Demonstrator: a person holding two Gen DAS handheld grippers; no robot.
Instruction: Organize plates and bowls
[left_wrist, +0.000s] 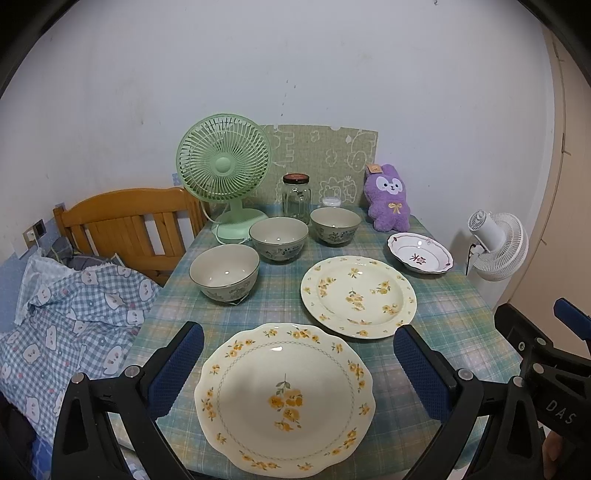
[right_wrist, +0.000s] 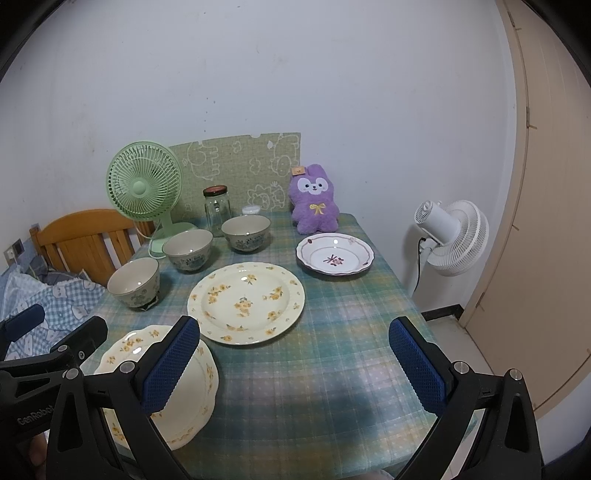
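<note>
Starting from the scalloped plate (left_wrist: 284, 400) at the near edge of the table (right_wrist: 332, 369), we hold the left gripper (left_wrist: 298, 373) over it, jaws wide apart and empty, likely to lift it first. Beyond it lie the round plate (left_wrist: 358, 295) and small plate (left_wrist: 420, 257), three bowls (left_wrist: 224, 272) to their left; the right gripper (right_wrist: 295, 363), equally spread, waits beside that near plate.
</note>
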